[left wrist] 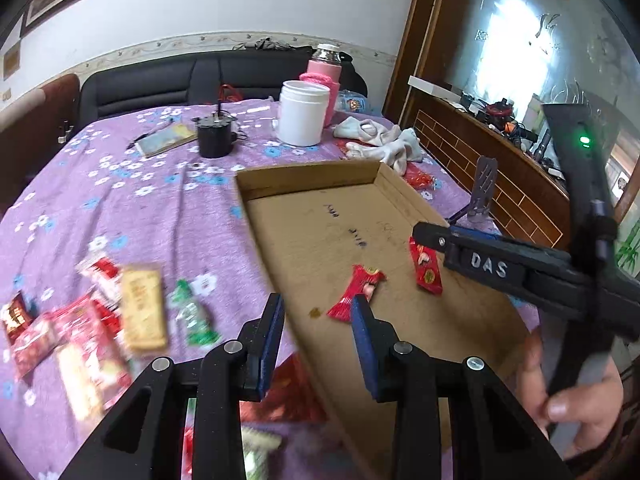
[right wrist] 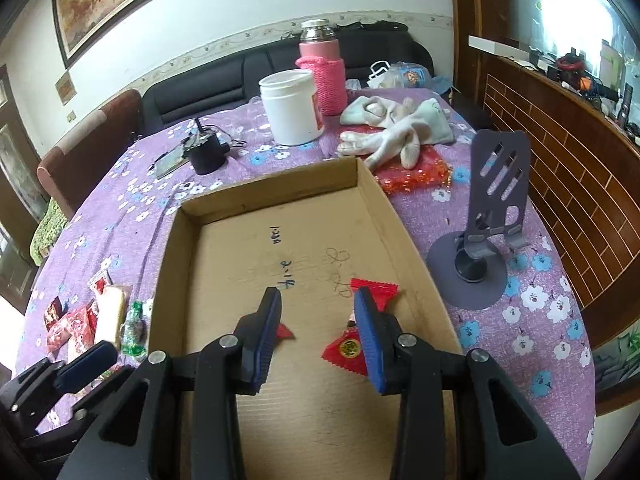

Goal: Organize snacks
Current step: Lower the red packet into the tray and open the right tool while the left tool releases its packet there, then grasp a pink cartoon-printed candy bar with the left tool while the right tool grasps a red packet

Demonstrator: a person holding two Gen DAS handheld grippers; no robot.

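Empty and spread, the right gripper point(right wrist: 316, 300) hovers over two red snacks point(right wrist: 362, 330) lying in the cardboard tray point(right wrist: 372, 184), apparently the collecting spot; the left gripper point(left wrist: 316, 310), also spread and empty, hangs at the tray's edge near the snack pile point(left wrist: 92, 320) waiting on the tablecloth point(left wrist: 120, 192).

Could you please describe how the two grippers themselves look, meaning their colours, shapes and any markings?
Both are black plastic tools. The left gripper and right gripper each have two flat fingers faced with ribbed blue pads and silver bolts at the linkage joints. The right one carries raised white letters "DAS" and a lit green lamp. A bare hand holds it.
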